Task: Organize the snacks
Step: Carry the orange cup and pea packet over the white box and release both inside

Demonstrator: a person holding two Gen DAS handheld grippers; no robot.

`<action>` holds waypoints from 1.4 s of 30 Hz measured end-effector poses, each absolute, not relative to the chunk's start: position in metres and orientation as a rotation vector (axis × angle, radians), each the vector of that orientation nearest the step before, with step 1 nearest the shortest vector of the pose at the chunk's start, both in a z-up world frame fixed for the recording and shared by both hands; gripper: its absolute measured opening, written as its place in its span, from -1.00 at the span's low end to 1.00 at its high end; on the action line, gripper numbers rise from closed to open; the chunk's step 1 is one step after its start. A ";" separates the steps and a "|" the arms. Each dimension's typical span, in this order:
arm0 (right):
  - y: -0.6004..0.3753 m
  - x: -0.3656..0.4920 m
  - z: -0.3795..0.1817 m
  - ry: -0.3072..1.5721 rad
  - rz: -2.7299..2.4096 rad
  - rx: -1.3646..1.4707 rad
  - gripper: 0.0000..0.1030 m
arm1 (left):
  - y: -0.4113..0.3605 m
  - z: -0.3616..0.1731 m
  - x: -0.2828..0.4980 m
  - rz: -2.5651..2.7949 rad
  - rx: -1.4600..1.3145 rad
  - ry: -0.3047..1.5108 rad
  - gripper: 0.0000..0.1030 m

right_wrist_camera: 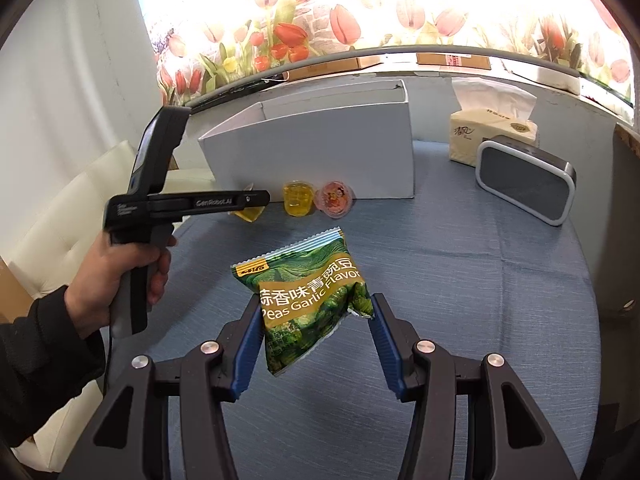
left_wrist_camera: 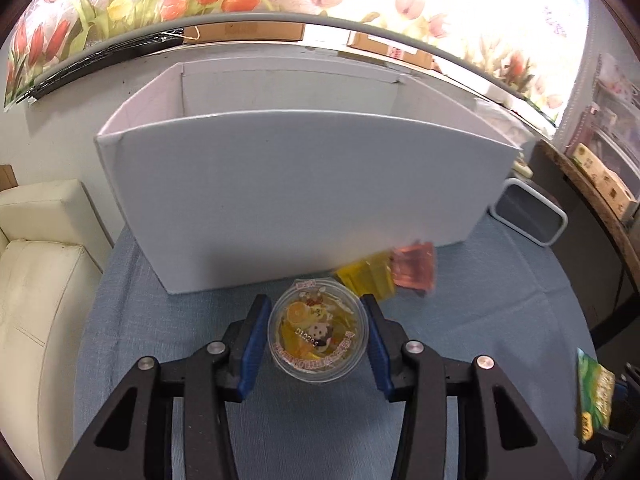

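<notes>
With the left tongs point(left_wrist_camera: 318, 334) clamped on an orange jelly cup point(left_wrist_camera: 318, 334) and the right tongs point(right_wrist_camera: 316, 332) gripping the green pea packet point(right_wrist_camera: 310, 300), two jelly cups point(right_wrist_camera: 296, 198) wait on the table point(right_wrist_camera: 460, 260) before the seemingly empty white box point(right_wrist_camera: 316, 148).

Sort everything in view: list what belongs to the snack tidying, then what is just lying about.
Job: garlic pea packet, orange jelly cup, yellow jelly cup, pink jelly cup, white box, left gripper, right gripper.

Lying about: tissue pack, grey speaker.
</notes>
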State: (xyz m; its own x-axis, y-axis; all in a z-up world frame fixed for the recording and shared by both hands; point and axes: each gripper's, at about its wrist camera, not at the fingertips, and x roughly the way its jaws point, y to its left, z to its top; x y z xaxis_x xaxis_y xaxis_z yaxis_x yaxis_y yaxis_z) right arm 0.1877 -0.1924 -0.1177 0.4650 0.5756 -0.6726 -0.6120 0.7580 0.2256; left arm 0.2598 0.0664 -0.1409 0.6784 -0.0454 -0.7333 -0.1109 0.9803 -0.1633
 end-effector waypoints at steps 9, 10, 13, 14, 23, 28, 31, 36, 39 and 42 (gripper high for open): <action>-0.175 0.183 -0.110 0.790 0.762 -0.042 0.09 | 0.059 -0.111 0.217 -0.029 -0.206 0.769 -0.04; -0.172 0.184 -0.107 0.782 0.764 -0.043 0.09 | 0.060 -0.106 0.213 -0.035 -0.207 0.763 -0.03; -0.162 0.189 -0.098 0.758 0.772 -0.046 0.09 | 0.062 -0.088 0.205 -0.053 -0.208 0.727 -0.04; -0.158 0.192 -0.093 0.748 0.777 -0.045 0.09 | 0.064 -0.081 0.203 -0.052 -0.205 0.713 -0.03; -0.122 0.237 -0.038 0.659 0.775 -0.060 0.09 | 0.085 -0.023 0.227 -0.050 -0.215 0.628 -0.03; -0.103 0.278 -0.011 0.640 0.765 -0.064 0.09 | 0.103 0.006 0.263 -0.038 -0.228 0.592 -0.03; -0.094 0.312 -0.005 0.665 0.756 -0.042 0.09 | 0.114 0.019 0.287 -0.033 -0.225 0.578 -0.03; -0.077 0.363 -0.010 0.715 0.717 -0.060 0.09 | 0.130 0.015 0.326 0.000 -0.234 0.609 -0.03; -0.066 0.386 -0.022 0.756 0.689 -0.078 0.09 | 0.135 0.002 0.341 0.001 -0.226 0.646 -0.03; -0.063 0.394 -0.030 0.764 0.667 -0.105 0.29 | 0.137 -0.012 0.351 0.034 -0.199 0.702 0.09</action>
State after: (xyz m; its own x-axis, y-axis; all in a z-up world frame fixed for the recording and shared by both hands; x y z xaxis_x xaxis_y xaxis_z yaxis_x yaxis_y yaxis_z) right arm 0.3943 -0.0628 -0.0300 0.5290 0.5205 -0.6703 -0.5940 0.7912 0.1456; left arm 0.3509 0.1367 -0.0123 0.7636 -0.0363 -0.6447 -0.0975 0.9805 -0.1707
